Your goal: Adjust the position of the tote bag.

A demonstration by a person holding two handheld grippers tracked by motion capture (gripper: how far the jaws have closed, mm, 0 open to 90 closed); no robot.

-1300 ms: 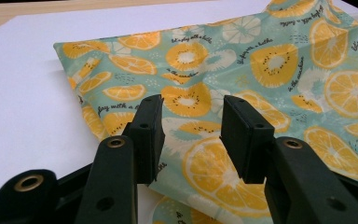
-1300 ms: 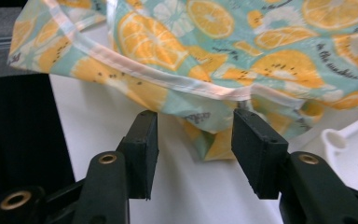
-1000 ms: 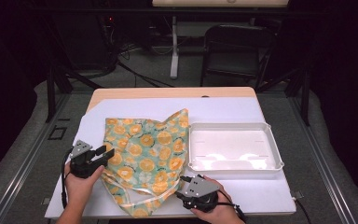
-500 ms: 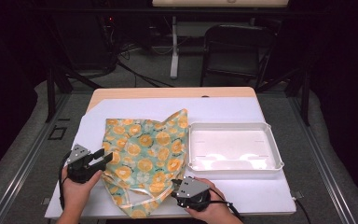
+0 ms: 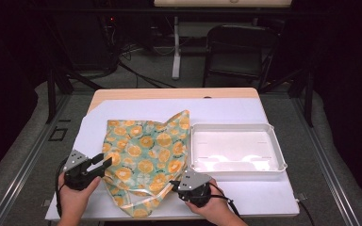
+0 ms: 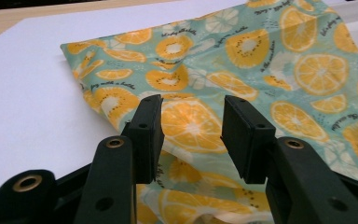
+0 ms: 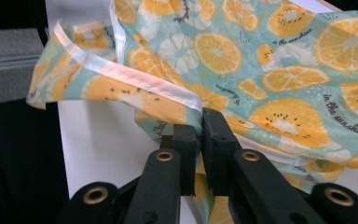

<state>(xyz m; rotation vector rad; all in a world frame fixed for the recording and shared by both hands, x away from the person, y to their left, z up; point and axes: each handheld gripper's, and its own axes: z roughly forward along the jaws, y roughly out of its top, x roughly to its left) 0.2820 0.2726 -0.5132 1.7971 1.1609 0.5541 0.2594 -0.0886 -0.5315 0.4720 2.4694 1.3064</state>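
Fruit-print cloth [image 5: 146,160] flat, left of empty white tray [image 5: 235,167].
Pinched at near hem by just-closing right gripper [image 7: 200,122]; left gripper [image 6: 191,126] gaping over left edge.

— What's the surface I'm working over?

— I see a table [image 5: 122,94] with a pale wooden top, its far edge bare. A white sheet [image 5: 226,110] covers most of it (reaching the near edge).

— And directly on the sheet?

— A fruit-print cloth [image 5: 146,150], teal with orange slices, lies left of centre, its near end at the sheet's front edge. Just beside it on the right I've got a white tray [image 5: 277,146], shallow and rectangular, touching the cloth's edge.
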